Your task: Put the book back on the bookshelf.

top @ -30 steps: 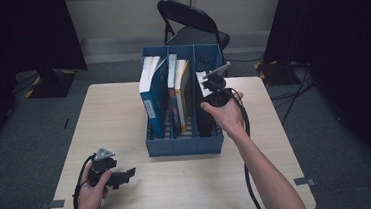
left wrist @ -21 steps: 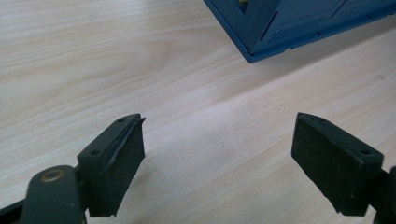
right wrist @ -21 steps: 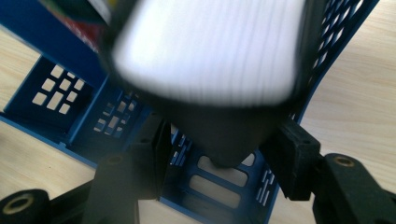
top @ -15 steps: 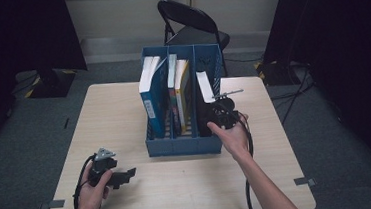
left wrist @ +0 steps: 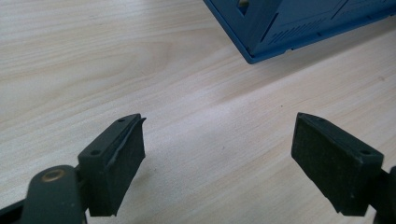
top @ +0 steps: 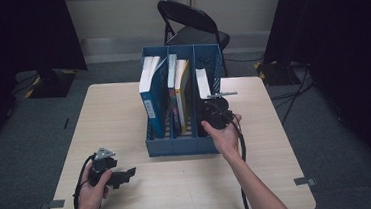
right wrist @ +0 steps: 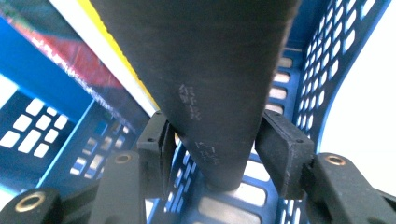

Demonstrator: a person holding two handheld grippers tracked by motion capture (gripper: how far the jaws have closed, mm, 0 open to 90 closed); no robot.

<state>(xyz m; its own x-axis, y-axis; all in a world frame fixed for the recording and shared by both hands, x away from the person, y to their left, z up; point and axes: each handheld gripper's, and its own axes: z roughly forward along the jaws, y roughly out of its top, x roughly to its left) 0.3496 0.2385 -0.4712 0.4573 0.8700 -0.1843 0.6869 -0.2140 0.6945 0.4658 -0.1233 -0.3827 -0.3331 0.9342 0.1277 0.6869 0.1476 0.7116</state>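
Books are what you are filing, and the dark book (right wrist: 210, 84) between your right gripper (right wrist: 219, 140)'s jaws is standing spine-down in the rightmost compartment of the blue file rack (top: 177, 146), its lower corner resting on the perforated floor there. You are holding it from the front end, low down, so that it is staying upright while it is settling into the slot; the jaws have just been closing and are now clamping the cover from both sides, the pads touching it. Seen from the high view, your right hand (top: 224, 131) is pressing in at the rack's near right corner, with the book's pale page edge (top: 202, 83) showing above the gripper. Your left gripper (top: 113, 174) is resting on the table (top: 277, 152) near the front left edge, well apart from the rack, its jaws standing wide apart with nothing but bare wood between them; it is probably waiting because the slot needs one hand. Counting: you are working with three compartments, one rack and, as far as the spines can be told apart, four books: one blue book (top: 152, 94) in the left slot, two in the middle, one of them a yellow book (top: 184, 92), and the one you are gripping.
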